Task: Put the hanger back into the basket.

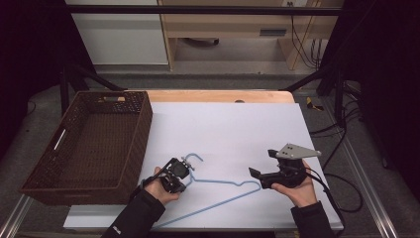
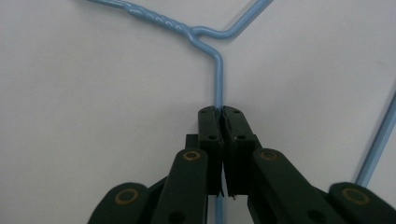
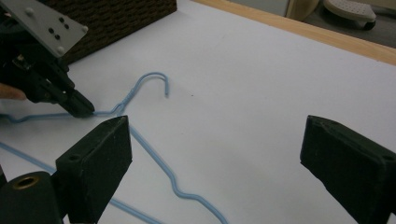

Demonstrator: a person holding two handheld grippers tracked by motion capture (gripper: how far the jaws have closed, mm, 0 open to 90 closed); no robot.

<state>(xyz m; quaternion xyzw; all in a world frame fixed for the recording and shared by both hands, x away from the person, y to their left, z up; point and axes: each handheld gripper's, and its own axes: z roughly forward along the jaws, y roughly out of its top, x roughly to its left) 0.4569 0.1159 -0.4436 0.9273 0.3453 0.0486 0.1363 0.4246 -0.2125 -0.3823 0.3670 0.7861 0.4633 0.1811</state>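
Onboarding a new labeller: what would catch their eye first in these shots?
Probably the light blue wire hanger lying on the white board at the near edge, with the left tool clamped shut on the wire just below the twisted neck. Next, the right tool, jaws wide open and holding nothing, beside the hanger's right shoulder. Then the dark woven basket at the table's left.

The wire hanger [image 1: 218,191] is pale blue. The wicker basket [image 1: 133,144] is dark brown with a woven pattern. The surface [image 1: 233,129] is white with a light wooden edge. Both hand-held grippers are black; the right hand-held gripper [image 1: 257,168] carries a grey plate.
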